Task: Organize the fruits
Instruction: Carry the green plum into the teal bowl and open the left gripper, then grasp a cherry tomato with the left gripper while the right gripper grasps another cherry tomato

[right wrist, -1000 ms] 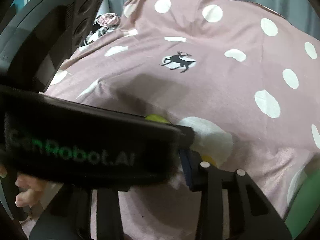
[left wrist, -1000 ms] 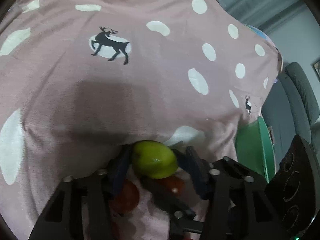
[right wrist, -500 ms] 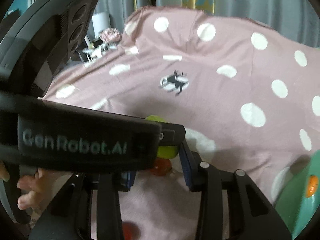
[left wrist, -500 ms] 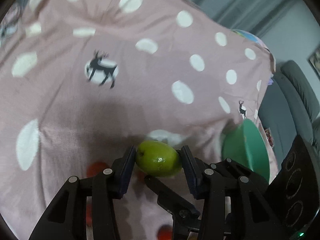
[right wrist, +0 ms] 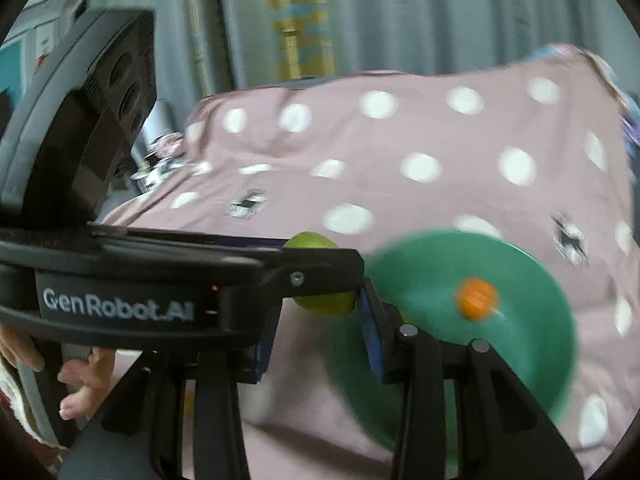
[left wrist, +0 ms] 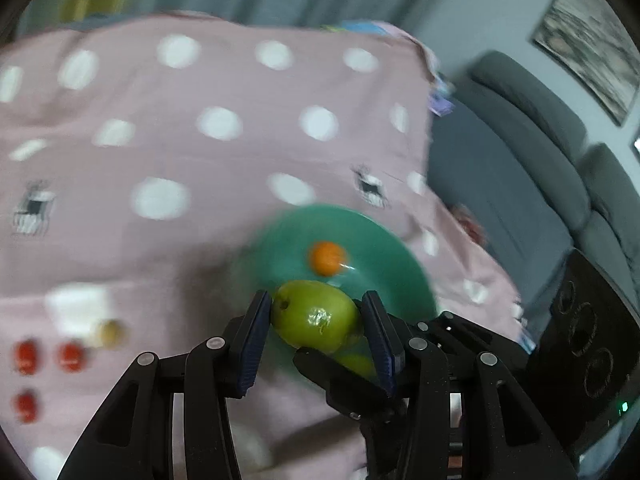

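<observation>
Green fruit (left wrist: 316,317) long axis crosswise between fingers (left wrist: 253,336).

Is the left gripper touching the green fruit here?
Touching. In the left wrist view, the left gripper has both blue pads pressed against the green fruit, with no gap, holding it above the green plate.

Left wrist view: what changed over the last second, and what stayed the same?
The left gripper, shut on the green fruit throughout, lifted it off the pink spotted cloth and swung right, so it now hangs at the near rim of the green plate. The red fruits stayed on the cloth and the orange fruit on the plate. The right gripper stayed empty.
</observation>
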A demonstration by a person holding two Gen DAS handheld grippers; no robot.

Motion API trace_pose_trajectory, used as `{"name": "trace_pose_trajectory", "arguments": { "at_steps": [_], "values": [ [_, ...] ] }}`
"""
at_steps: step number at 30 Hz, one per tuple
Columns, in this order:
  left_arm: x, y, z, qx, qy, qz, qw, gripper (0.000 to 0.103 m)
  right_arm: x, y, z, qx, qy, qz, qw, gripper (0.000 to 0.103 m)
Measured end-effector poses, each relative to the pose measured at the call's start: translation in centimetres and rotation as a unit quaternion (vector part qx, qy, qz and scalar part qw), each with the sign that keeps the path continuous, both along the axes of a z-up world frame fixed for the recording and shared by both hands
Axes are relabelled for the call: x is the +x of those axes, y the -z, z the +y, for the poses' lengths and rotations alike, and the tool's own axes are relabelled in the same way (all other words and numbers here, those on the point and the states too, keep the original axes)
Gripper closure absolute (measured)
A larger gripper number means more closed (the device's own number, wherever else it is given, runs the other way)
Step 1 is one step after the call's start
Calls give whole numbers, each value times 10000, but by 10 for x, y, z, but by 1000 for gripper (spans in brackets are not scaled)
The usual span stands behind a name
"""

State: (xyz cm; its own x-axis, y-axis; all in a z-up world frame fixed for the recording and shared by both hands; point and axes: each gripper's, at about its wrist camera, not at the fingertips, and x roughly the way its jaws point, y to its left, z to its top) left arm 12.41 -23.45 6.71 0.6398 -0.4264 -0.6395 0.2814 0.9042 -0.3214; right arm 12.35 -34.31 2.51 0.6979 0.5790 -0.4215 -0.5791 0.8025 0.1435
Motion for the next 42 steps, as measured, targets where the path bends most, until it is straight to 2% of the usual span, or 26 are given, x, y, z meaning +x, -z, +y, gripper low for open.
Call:
{"name": "trace_pose_trajectory", "arguments": {
  "at_steps": [4, 9, 10, 11, 12, 14, 16, 20, 23, 25, 26, 28, 30, 33, 36, 38, 40, 42],
  "values": [
    [25, 28, -50, -129, 321, 410, 9986, 56, 12, 27, -48, -21, 447, 314, 9985, 64],
    [39, 46, -80, -139, 432, 666, 9967, 56, 27, 46, -67, -9, 860, 521, 9949, 63],
    [42, 50, -83, -148, 423, 865, 9952, 51, 28, 47, -69, -90, 974, 503, 9939, 57],
    [41, 51, -82, -166, 440, 972, 9941, 37, 28, 50, -67, -191, 1002, 502, 9935, 41],
    [41, 51, -82, -208, 457, 1024, 9935, 31, 27, 51, -66, -305, 996, 468, 9935, 32],
    [32, 42, -77, -184, 383, 750, 9963, 23, 19, 47, -64, -485, 969, 257, 9938, 21],
    [22, 29, -70, -110, 307, 457, 9984, 20, 12, 42, -61, -520, 905, 228, 9943, 14],
    [-6, 6, -39, -80, 180, 258, 9995, 4, -11, 31, -52, -355, 547, 92, 9978, 3],
    [-34, -3, -4, -104, 237, 299, 9992, 2, -28, 26, -34, -468, 210, -80, 9987, 1],
    [-58, -6, 26, 157, 9, 243, 9996, 2, -35, 26, -16, -490, -31, -77, 9988, 1],
    [-74, -7, 47, 413, -263, 155, 9987, 2, -38, 25, -7, -468, -174, -52, 9987, 1],
    [-97, -6, 77, 676, -699, -20, 9953, 2, -42, 27, 17, -454, -524, 6, 9976, 1],
    [-115, 1, 106, 537, -999, -37, 9935, 1, -48, 29, 42, -527, -778, 29, 9956, 1],
    [-123, 25, 147, 300, -1435, 374, 9885, 1, -57, 35, 80, -664, -1225, 28, 9902, 1],
    [-118, 48, 166, 321, -1807, 626, 9810, 1, -62, 47, 109, -1001, -1463, 144, 9841, 2],
    [-111, 65, 174, 258, -1808, 850, 9795, 1, -67, 54, 122, -1221, -1544, 138, 9803, 2],
    [-108, 74, 173, 455, -1823, 930, 9778, 1, -70, 58, 128, -1327, -1642, 101, 9774, 3],
    [-107, 76, 168, 711, -1776, 777, 9785, 1, -69, 58, 130, -1305, -1637, 54, 9778, 3]
  ]
}}
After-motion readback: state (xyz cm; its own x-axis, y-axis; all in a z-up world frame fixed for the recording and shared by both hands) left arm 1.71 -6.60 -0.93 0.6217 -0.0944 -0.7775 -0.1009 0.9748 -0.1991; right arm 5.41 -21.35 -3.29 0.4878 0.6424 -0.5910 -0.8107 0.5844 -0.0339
